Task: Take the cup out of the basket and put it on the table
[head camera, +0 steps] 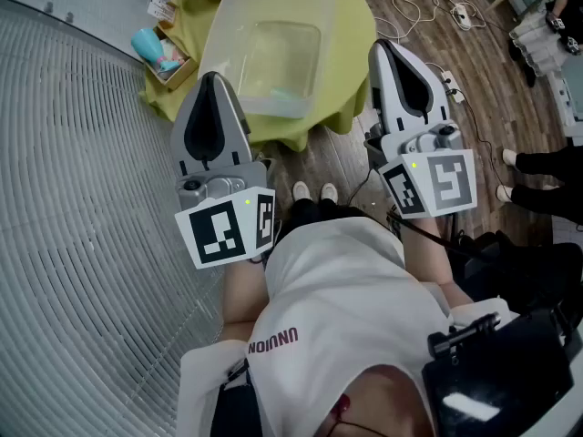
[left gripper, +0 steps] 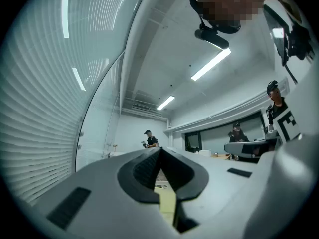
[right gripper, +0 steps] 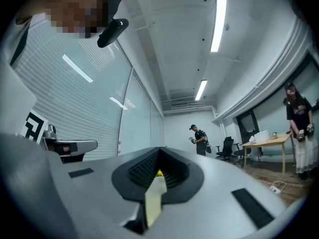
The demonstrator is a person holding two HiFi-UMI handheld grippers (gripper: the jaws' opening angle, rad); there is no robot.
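Basket (head camera: 228,39) near table (head camera: 360,35) edge

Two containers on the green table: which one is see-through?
The large tub in the middle of the table, with cloudy-clear walls. The small box at the left edge is opaque and holds something teal.

**Room: slatted curved wall, wood floor, strip lighting**

We see a dark wood-plank floor (head camera: 483,80) with white cables (head camera: 414,9) lying loose on it. On our left, a curved wall (head camera: 73,208) of horizontal slats sweeps round. Ahead stands a round table (head camera: 351,35) under a yellow-green cloth. The ceiling (right gripper: 179,44) is white, and its long strip lights (right gripper: 218,24) are on, giving cool, even light. A glass partition (right gripper: 142,123) runs along one side, with a dark window (right gripper: 247,124) opposite. At the far end are a wooden desk (right gripper: 269,141) and a black office chair (right gripper: 228,147) near it.
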